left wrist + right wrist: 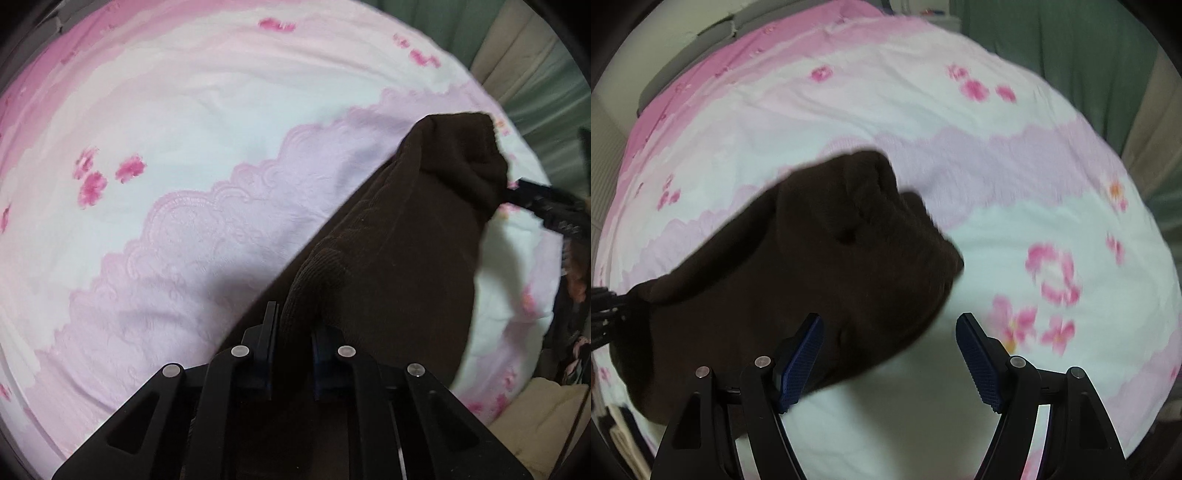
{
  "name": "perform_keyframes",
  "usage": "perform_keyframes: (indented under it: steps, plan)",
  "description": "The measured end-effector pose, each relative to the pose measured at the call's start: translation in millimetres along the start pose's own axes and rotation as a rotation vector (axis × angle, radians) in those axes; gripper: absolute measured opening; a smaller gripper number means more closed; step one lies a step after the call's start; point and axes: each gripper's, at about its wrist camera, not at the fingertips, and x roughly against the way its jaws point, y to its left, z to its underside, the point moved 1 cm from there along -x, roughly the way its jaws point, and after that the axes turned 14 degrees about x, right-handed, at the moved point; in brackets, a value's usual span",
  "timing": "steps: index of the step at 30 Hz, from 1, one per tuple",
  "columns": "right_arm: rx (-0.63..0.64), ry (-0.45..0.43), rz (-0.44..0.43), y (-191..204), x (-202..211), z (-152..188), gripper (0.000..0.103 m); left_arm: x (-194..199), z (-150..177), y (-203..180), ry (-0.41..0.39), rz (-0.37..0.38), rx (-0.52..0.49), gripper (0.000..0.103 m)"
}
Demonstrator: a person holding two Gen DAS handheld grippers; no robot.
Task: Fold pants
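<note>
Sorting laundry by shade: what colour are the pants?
Dark brown pants, best seen in the right wrist view.

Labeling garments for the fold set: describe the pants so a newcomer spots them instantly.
Start from the pink and white floral bedspread that fills both views. On it lies one dark brown ribbed garment, the pants, bunched in a heap. It is the only dark, unpatterned thing on the bed, and the left gripper is clamped on one edge.
</note>
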Motion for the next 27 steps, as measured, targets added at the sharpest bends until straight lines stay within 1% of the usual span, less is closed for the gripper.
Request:
perform_keyframes:
  steps: [2, 3, 5, 7, 8, 9, 11, 12, 13, 14, 16, 17, 19, 20, 21, 22, 23, 25, 27]
  plan:
    - [-0.010, 0.010, 0.018, -7, -5, -11, 0.074, -17, -7, 7, 0.038, -0.019, 0.016, 0.016]
    - [-0.026, 0.013, 0.013, -10, -10, -16, 0.074, -24, -10, 7, 0.044, -0.039, 0.025, 0.016]
    - [-0.047, 0.020, 0.015, -17, -17, -23, 0.074, -35, -15, 8, 0.053, -0.053, 0.049, 0.016]
    - [-0.049, 0.056, 0.023, -23, -28, -29, 0.071, -40, -15, 8, 0.060, -0.084, 0.079, 0.022]
    - [-0.050, 0.075, 0.035, -26, -32, -31, 0.071, -38, -13, 7, 0.048, -0.097, 0.083, 0.024]
    - [-0.061, 0.073, 0.057, -30, -31, -33, 0.071, -32, -12, 6, 0.031, -0.110, 0.087, 0.030]
    - [-0.066, 0.049, 0.076, -31, -19, -34, 0.071, -8, -6, 7, -0.052, -0.132, 0.119, 0.046]
    - [-0.058, 0.020, 0.085, -28, -9, -34, 0.071, 16, 1, 8, -0.139, -0.158, 0.144, 0.062]
    - [-0.043, 0.000, 0.093, -25, 1, -32, 0.071, 38, 9, 9, -0.220, -0.176, 0.165, 0.072]
    - [-0.023, -0.022, 0.099, -19, 11, -30, 0.072, 53, 15, 11, -0.268, -0.194, 0.181, 0.074]
    - [0.020, -0.065, 0.102, -6, 34, -25, 0.072, 89, 41, 17, -0.368, -0.246, 0.226, 0.077]
    - [0.039, -0.083, 0.094, 1, 43, -23, 0.073, 103, 59, 21, -0.395, -0.252, 0.253, 0.077]
    - [0.079, -0.097, 0.028, 18, 56, -16, 0.074, 115, 94, 26, -0.404, -0.250, 0.314, 0.078]
    - [0.105, -0.092, -0.023, 28, 59, -11, 0.074, 117, 108, 30, -0.398, -0.246, 0.352, 0.078]
    - [0.130, -0.078, -0.070, 38, 60, -6, 0.074, 119, 130, 38, -0.382, -0.243, 0.395, 0.078]
    - [0.164, -0.057, -0.120, 52, 59, 1, 0.074, 115, 155, 44, -0.354, -0.243, 0.452, 0.078]
    - [0.202, -0.040, -0.162, 66, 58, 10, 0.074, 114, 171, 49, -0.335, -0.242, 0.493, 0.078]
    - [0.255, -0.006, -0.205, 87, 54, 25, 0.074, 100, 205, 56, -0.297, -0.242, 0.566, 0.078]
    - [0.313, 0.047, -0.246, 111, 46, 46, 0.074, 89, 229, 58, -0.268, -0.249, 0.612, 0.078]
